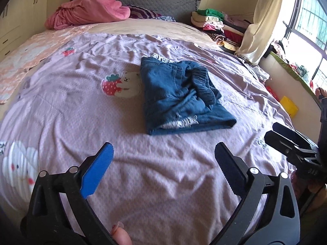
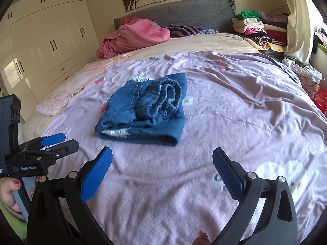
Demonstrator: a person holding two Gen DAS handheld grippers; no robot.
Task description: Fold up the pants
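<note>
On the bed, pants lie folded — fold looks done.
Left gripper and right gripper gape, empty; at most, tidy the waistband at twelve o'clock.

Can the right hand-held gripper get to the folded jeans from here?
Probably yes. The right hand-held gripper is open and empty, the jeans lie ahead of it, and only bare bedspread lies between. The left hand-held gripper sits off to the side.
</note>
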